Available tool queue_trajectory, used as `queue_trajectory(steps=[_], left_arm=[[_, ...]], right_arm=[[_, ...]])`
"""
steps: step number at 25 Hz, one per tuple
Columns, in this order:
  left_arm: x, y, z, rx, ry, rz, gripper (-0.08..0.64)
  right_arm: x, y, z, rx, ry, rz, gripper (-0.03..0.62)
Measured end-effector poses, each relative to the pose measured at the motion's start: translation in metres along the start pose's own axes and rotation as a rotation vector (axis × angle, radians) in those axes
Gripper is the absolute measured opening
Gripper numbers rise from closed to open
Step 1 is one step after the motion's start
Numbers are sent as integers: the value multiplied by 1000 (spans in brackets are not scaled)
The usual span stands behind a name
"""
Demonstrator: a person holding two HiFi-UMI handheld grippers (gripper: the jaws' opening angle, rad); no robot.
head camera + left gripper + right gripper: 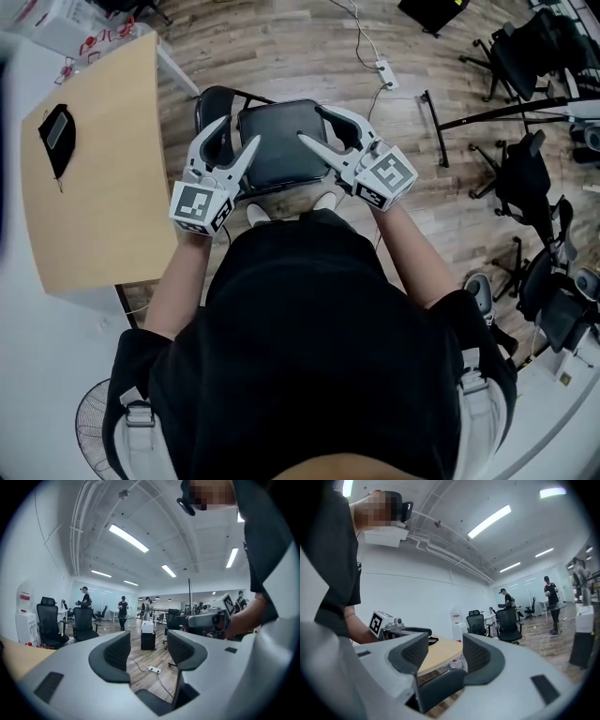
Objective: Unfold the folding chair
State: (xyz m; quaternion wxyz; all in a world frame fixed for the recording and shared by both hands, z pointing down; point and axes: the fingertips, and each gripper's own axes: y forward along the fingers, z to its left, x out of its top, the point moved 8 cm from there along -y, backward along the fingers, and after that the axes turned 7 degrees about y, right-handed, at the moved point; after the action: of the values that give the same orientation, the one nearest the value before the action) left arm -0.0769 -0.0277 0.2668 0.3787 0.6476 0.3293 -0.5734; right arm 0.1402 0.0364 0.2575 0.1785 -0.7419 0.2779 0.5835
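Note:
The folding chair [281,155] stands on the wood floor right in front of the person, its black seat lying flat and its backrest [212,101] at the far left side. Both grippers hover above the seat, apart from it. My left gripper [241,129] is over the seat's left edge, its jaws open with nothing between them [147,652]. My right gripper [309,123] is over the seat's right part, also open and empty [444,657]. Each gripper shows in the other's view: the right gripper [211,618] and the left gripper [389,623].
A light wooden table [103,187] with a black object [58,133] stands just left of the chair. A power strip [384,70] and cable lie on the floor beyond. Office chairs [525,178] crowd the right side. A fan [94,417] sits low left. People stand far off.

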Motion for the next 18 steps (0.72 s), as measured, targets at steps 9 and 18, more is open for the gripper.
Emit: queue_trajectory(steps=[9,18], left_arm=[[16,-4,-3,-10,31,-68,193],[24,5,-6,-33,32,-80,183]], right_arm=[[20,8,17,-2,-29,-27,141],[19,20,16,17,-9,-38,124]])
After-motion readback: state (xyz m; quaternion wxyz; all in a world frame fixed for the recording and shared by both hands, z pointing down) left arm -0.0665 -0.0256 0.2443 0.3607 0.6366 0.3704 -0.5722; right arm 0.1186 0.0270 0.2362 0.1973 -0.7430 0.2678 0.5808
